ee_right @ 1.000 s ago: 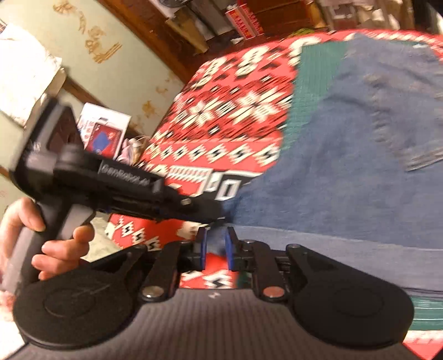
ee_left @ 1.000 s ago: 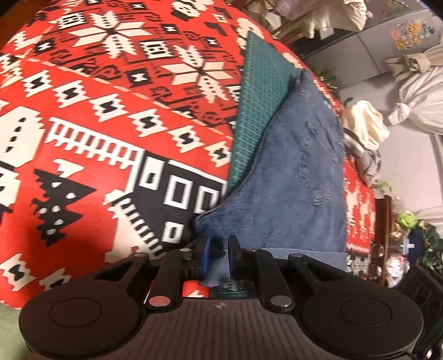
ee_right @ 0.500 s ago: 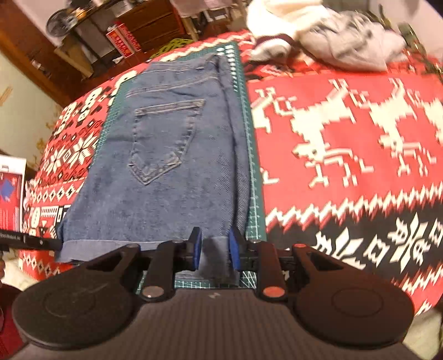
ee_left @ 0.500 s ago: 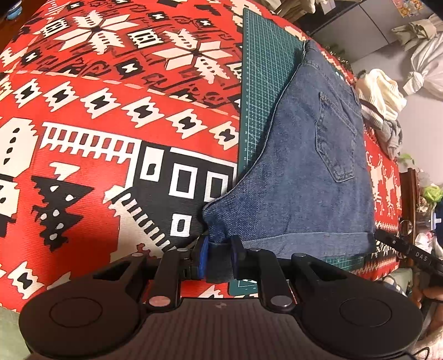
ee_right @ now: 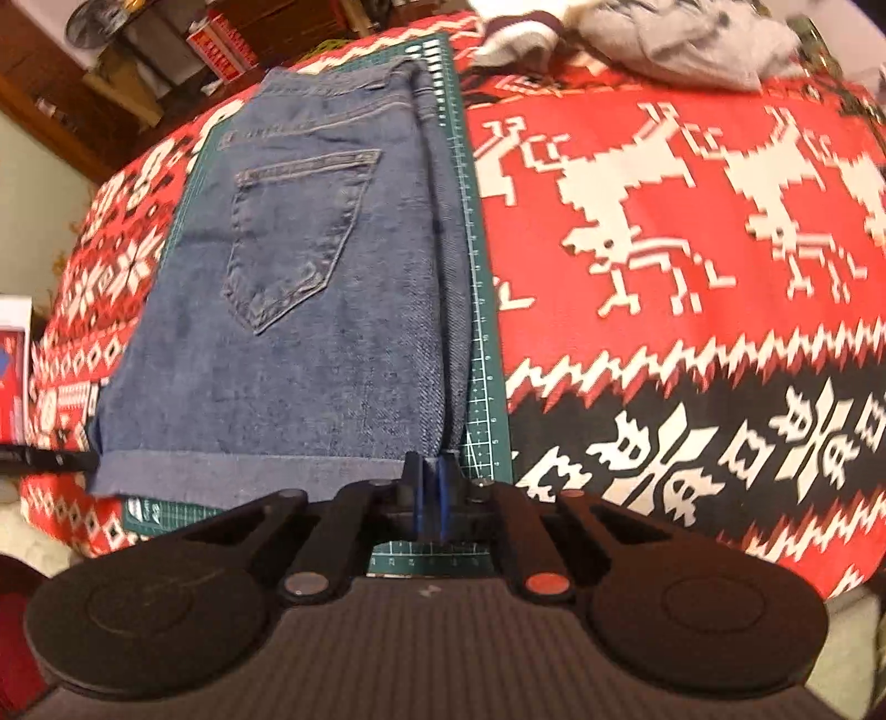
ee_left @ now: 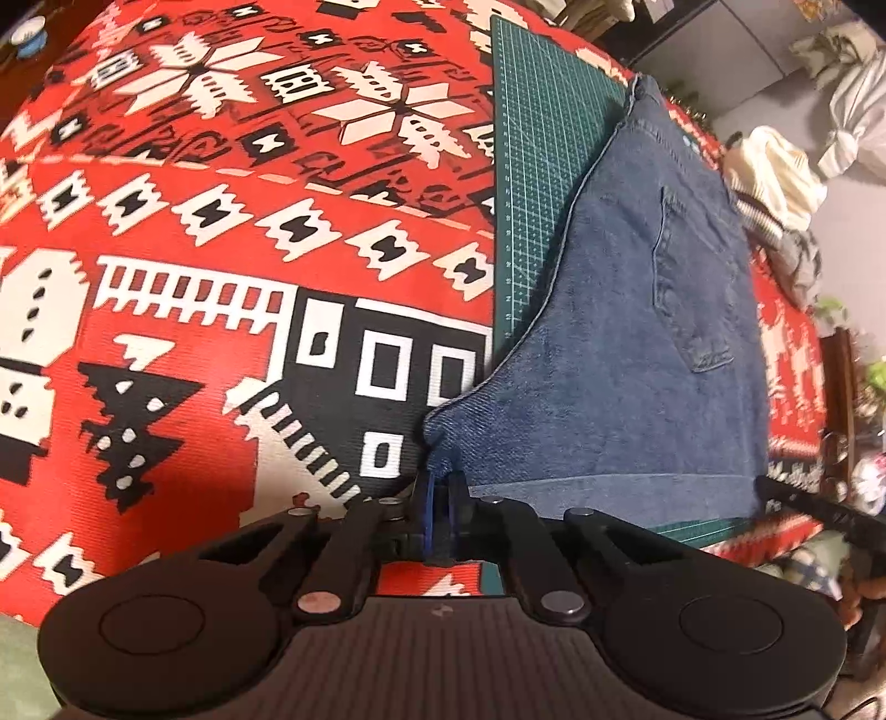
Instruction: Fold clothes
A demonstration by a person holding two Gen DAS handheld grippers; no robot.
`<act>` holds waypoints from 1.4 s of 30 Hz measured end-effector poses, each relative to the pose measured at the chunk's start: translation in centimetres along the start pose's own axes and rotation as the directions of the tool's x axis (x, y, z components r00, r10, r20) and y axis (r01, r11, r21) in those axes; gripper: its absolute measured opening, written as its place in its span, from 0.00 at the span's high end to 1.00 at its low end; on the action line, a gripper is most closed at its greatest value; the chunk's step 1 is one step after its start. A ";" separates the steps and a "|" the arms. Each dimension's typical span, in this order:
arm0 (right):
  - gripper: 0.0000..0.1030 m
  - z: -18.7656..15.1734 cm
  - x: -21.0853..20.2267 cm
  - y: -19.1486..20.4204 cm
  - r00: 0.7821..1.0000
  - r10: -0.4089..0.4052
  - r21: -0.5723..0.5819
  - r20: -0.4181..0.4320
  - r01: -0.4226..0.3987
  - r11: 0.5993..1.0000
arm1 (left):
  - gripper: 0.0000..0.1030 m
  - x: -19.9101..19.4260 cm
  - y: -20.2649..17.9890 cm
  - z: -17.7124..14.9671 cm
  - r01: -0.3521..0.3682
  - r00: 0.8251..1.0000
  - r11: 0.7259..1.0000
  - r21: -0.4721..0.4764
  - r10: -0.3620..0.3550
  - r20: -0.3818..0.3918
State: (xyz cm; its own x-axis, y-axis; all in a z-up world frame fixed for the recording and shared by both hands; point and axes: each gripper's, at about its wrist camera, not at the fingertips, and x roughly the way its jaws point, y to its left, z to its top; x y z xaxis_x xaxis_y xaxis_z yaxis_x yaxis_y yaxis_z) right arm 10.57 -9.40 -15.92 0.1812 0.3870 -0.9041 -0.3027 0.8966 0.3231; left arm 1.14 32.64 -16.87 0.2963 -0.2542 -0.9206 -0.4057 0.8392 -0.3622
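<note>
Blue denim shorts [ee_left: 637, 343] [ee_right: 310, 310] lie folded in half, back pocket up, on a green cutting mat [ee_left: 531, 166] [ee_right: 476, 343] over a red patterned cloth. My left gripper [ee_left: 440, 490] is shut on the near left hem corner of the shorts, which hangs off the mat over the cloth. At the near right hem corner, by the folded edge, my right gripper [ee_right: 429, 479] is shut on the denim. The other gripper's tip shows at each view's edge.
The red, white and black patterned cloth [ee_left: 221, 249] [ee_right: 692, 277] covers the whole surface. A pile of pale and grey clothes [ee_right: 664, 39] [ee_left: 775, 183] lies at the far end. Shelves and clutter stand beyond the edges.
Both grippers have closed tighter on the hem corners. The right gripper swung from the left corner to the right one a second ago. The shorts now lie flatter, hem drawn straight.
</note>
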 end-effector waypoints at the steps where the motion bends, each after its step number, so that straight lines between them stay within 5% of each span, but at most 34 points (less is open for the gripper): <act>1: 0.94 -0.1 -0.3 -0.3 1.000 0.004 0.010 0.001 -0.004 1.000 | 0.94 0.0 -0.2 0.0 -0.010 1.000 1.000 0.011 0.010 0.001; 7: 0.92 -0.7 -2.0 -1.7 0.999 0.011 0.068 0.049 -0.014 0.998 | 0.85 -1.8 1.2 0.0 -0.012 0.998 0.998 -0.055 0.015 0.068; 13: 0.91 -1.9 -4.8 0.0 0.975 0.092 0.017 0.200 -0.097 0.995 | 0.85 -4.5 1.2 -0.4 0.141 0.968 0.989 -0.035 -0.130 0.212; 19: 0.92 -2.4 -0.5 6.8 0.943 0.307 -0.062 0.128 -0.302 0.951 | 0.87 -1.9 -3.4 0.0 0.335 0.938 0.939 0.080 -0.340 0.067; 26: 0.92 -2.1 5.2 9.4 0.941 0.338 -0.001 0.020 -0.338 0.941 | 0.94 3.7 -6.9 0.8 0.238 0.970 0.964 0.118 -0.229 -0.084; 30: 1.00 -2.1 6.5 8.6 0.939 0.342 0.023 -0.015 -0.342 0.939 | 0.97 4.1 -6.0 0.9 0.242 0.967 0.966 0.087 -0.234 -0.096; 42: 1.00 -1.7 2.2 0.3 0.982 0.189 0.139 0.011 -0.188 0.972 | 0.97 3.2 -4.4 0.2 0.226 0.968 0.971 0.079 -0.214 -0.134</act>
State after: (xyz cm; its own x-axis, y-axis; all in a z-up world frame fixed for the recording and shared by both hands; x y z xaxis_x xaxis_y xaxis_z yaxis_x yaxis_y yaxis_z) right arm 9.31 -8.60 -18.31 0.1312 0.5515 -0.8238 -0.1982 0.8288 0.5233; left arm 4.08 28.21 -18.20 0.2574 -0.4902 -0.8327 -0.2584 0.7955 -0.5481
